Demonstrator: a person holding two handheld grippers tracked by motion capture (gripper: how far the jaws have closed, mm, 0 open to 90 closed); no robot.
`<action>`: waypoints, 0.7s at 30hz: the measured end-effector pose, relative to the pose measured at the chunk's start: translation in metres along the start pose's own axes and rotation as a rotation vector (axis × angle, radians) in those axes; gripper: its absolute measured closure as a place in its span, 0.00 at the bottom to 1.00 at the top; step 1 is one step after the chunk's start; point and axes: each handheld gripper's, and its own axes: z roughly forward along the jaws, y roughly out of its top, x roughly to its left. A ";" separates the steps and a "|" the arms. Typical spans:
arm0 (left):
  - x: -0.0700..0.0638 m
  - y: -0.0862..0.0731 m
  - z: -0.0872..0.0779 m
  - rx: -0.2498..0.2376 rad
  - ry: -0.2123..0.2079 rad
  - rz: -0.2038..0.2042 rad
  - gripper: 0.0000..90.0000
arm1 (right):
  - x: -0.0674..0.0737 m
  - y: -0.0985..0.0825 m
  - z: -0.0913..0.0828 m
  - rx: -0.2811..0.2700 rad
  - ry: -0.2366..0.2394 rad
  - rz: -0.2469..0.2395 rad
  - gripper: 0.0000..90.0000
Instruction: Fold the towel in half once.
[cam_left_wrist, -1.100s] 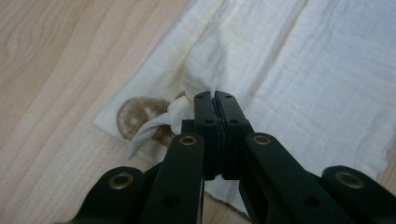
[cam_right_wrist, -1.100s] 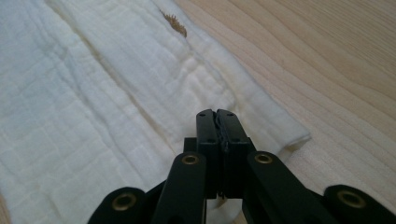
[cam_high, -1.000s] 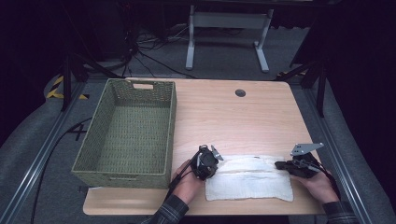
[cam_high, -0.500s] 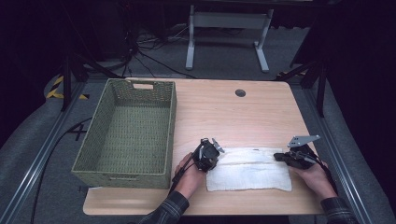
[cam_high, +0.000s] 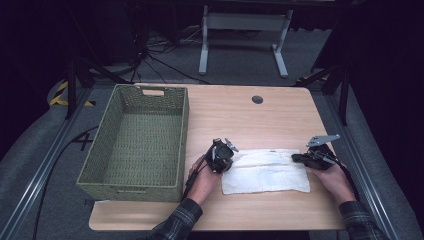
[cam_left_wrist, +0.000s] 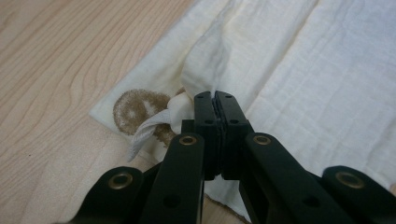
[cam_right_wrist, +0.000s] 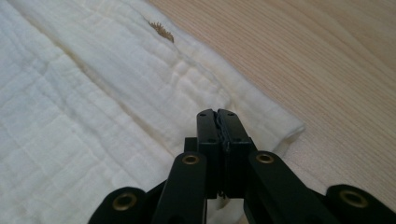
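A white cloth (cam_high: 265, 172) lies flat on the wooden table (cam_high: 240, 115), near its front edge. My left gripper (cam_high: 232, 160) is at the cloth's left end, shut on a pinched-up fold of the fabric (cam_left_wrist: 205, 60) beside a brown print (cam_left_wrist: 135, 109); its jaws (cam_left_wrist: 215, 95) meet with cloth between them. My right gripper (cam_high: 295, 158) sits at the cloth's right end, jaws (cam_right_wrist: 218, 112) shut low over the cloth (cam_right_wrist: 70, 116) near its corner, with a thin layer caught between them. A hand holds each gripper.
An empty green woven basket (cam_high: 182, 135) stands on the left half of the table, close to my left hand. A round cable hole (cam_high: 257, 99) sits near the far edge. A metal stand (cam_high: 242, 22) and cables are on the floor beyond.
Both grippers have slid away from the front edge toward the middle of the table, and the cloth has been dragged along with them. Their jaws stay shut.
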 end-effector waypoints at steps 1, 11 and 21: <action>0.000 0.000 -0.001 -0.004 -0.002 -0.004 0.99 | 0.000 0.000 -0.002 -0.009 -0.001 0.001 0.99; -0.011 -0.001 -0.025 -0.083 -0.006 0.011 0.99 | 0.006 -0.003 -0.023 -0.075 -0.003 0.003 0.99; -0.028 -0.006 -0.043 -0.106 -0.017 0.052 0.99 | 0.021 -0.012 -0.049 -0.112 0.007 -0.012 0.99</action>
